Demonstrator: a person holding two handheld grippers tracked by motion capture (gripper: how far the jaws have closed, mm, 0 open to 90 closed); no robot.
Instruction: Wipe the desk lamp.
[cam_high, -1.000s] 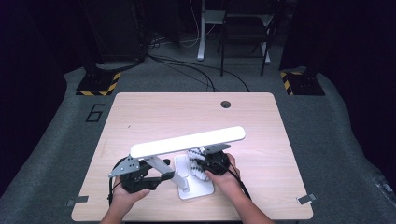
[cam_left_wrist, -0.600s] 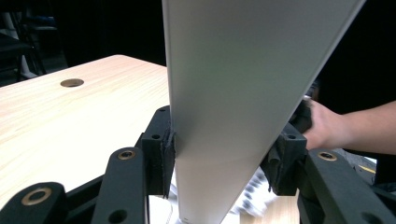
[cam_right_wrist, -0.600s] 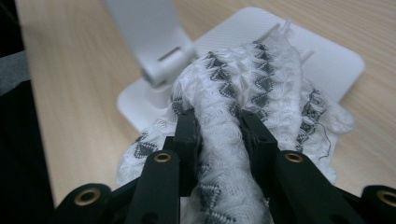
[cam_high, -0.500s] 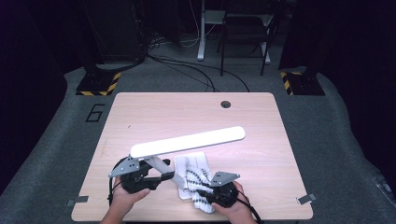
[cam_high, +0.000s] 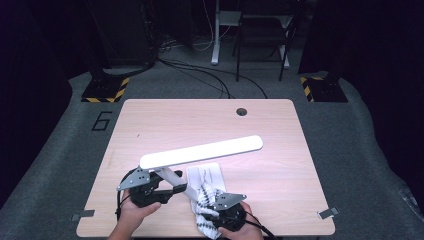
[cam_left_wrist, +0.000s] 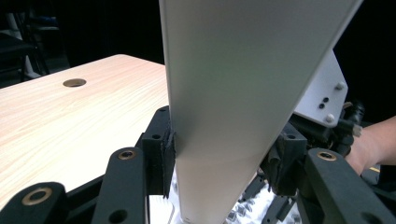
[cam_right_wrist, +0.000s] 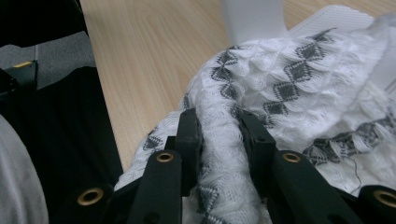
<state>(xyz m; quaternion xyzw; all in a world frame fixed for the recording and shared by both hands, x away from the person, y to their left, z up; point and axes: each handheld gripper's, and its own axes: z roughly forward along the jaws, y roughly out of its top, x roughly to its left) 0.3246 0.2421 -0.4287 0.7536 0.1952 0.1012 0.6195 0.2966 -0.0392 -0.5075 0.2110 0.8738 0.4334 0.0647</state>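
Note:
A white desk lamp stands on the wooden table, its long glowing light bar (cam_high: 200, 151) above a flat white base (cam_high: 210, 172). My left gripper (cam_high: 175, 190) is shut on the lamp's slanted arm (cam_left_wrist: 233, 93), pads pressing both sides in the left gripper view (cam_left_wrist: 222, 158). My right gripper (cam_high: 207, 210) sits near the table's front edge, shut on a white cloth with grey diamonds (cam_high: 204, 196). In the right gripper view a bunched fold of the cloth (cam_right_wrist: 289, 79) is pinched between the jaws (cam_right_wrist: 219, 135), and the cloth spreads over part of the base.
A round cable hole (cam_high: 242, 111) lies at the table's far side. The table's front edge (cam_high: 280, 234) runs just under both hands. Dark floor with stands, cables and a painted 6 (cam_high: 101, 120) surrounds the table.
My right gripper has pulled back toward the table's front edge with the cloth, dragging it partly off the lamp base. The left gripper and lamp have stayed put.

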